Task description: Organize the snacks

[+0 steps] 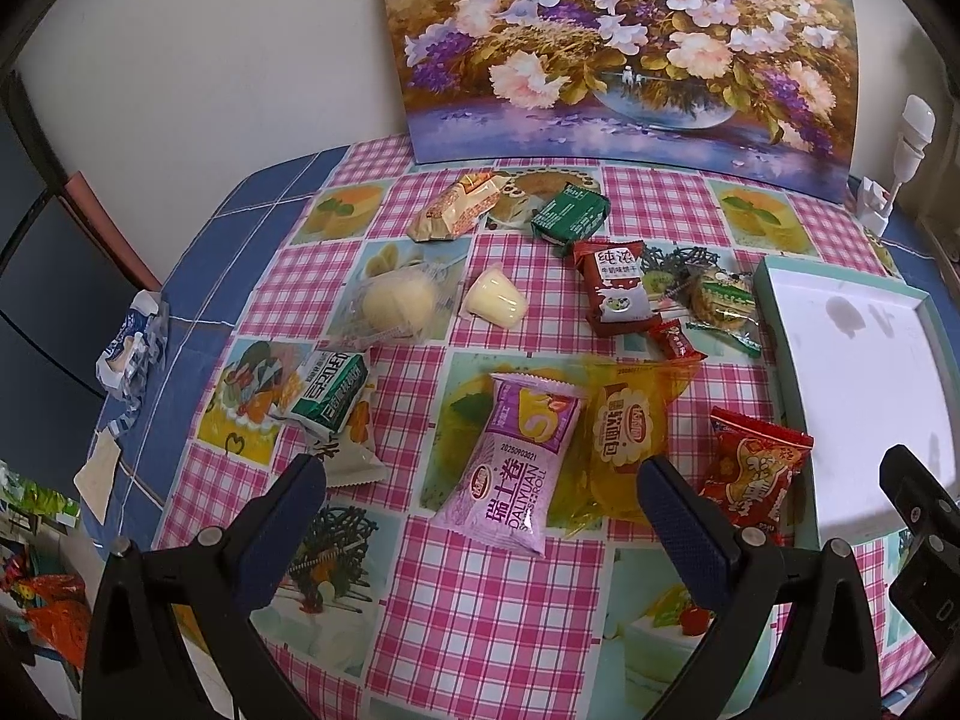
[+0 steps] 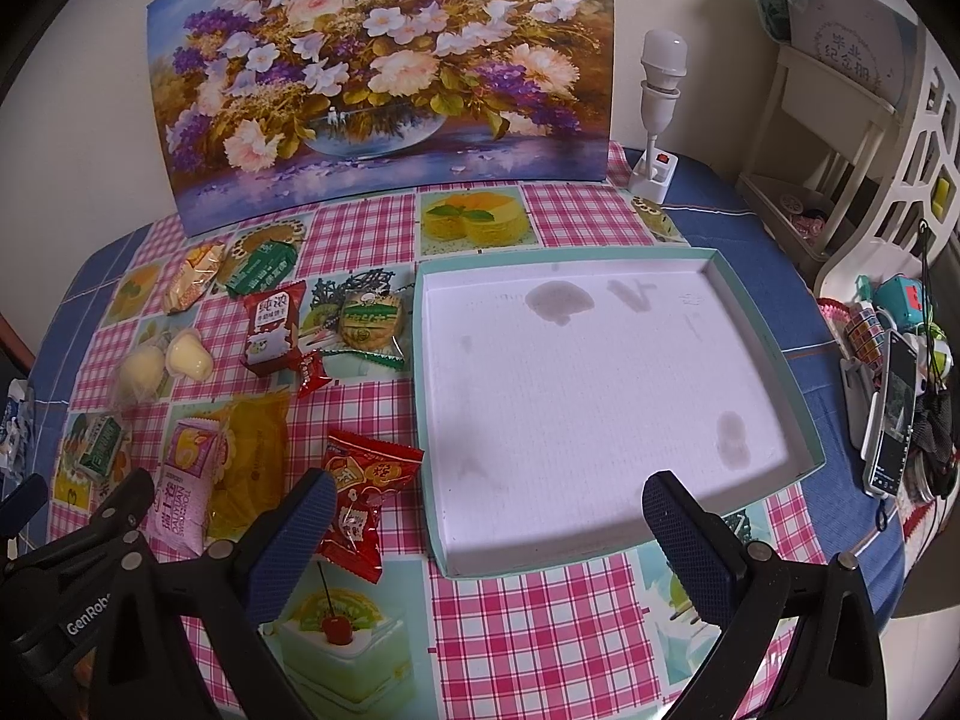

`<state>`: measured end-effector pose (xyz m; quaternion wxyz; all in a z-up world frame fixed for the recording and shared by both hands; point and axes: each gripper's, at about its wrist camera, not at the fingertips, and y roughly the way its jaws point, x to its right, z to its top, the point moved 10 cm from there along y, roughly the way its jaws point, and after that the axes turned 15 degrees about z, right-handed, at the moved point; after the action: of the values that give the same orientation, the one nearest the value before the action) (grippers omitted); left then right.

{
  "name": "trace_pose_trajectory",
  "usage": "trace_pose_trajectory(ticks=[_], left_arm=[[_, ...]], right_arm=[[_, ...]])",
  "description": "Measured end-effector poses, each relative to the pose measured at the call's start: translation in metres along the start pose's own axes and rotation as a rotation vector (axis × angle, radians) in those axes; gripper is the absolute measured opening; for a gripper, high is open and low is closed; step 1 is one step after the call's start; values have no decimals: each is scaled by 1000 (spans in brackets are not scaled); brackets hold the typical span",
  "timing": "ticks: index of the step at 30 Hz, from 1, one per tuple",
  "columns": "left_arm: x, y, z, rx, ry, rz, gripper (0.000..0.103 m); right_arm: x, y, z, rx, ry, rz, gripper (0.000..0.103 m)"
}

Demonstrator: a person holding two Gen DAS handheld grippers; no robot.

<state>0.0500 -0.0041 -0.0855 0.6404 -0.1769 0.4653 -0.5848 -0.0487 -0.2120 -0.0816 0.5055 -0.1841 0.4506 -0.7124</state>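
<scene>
Several wrapped snacks lie scattered on the checked tablecloth. A purple Swiss-roll pack (image 1: 513,459) lies between the tips of my left gripper (image 1: 480,492), which is open and empty just above it. Beside it lie a yellow pack (image 1: 627,438) and a red pack (image 1: 753,471). A shallow teal box (image 2: 750,324) with a white, stained floor stands empty on the right. My right gripper (image 2: 489,510) is open and empty over the box's near edge, with the red pack (image 2: 360,498) at its left finger.
Farther back lie a dark red biscuit pack (image 1: 615,288), a green pack (image 1: 570,213), a jelly cup (image 1: 495,300), a round bun (image 1: 396,303) and a green-white pack (image 1: 330,390). A flower painting (image 2: 384,72) leans on the wall. A white lamp (image 2: 657,114) and a shelf (image 2: 840,138) stand right.
</scene>
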Motion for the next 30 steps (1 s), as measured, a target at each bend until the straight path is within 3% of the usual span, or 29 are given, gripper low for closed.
trace_pose_trajectory(ticks=[11, 18, 22, 30], left_arm=[[-3, 5, -1, -26, -24, -12, 103], [-27, 32, -5, -132, -160, -2, 103], [-36, 50, -7, -180, -219, 4, 103], [-11, 77, -9, -258, -194, -62, 103]], right_arm=[[-5, 6, -3, -22, -4, 19, 103], [-27, 41, -12, -133, 49, 157, 103], [-37, 66, -22, -190, 41, 159, 103], [-50, 78, -19, -191, 35, 180, 94]])
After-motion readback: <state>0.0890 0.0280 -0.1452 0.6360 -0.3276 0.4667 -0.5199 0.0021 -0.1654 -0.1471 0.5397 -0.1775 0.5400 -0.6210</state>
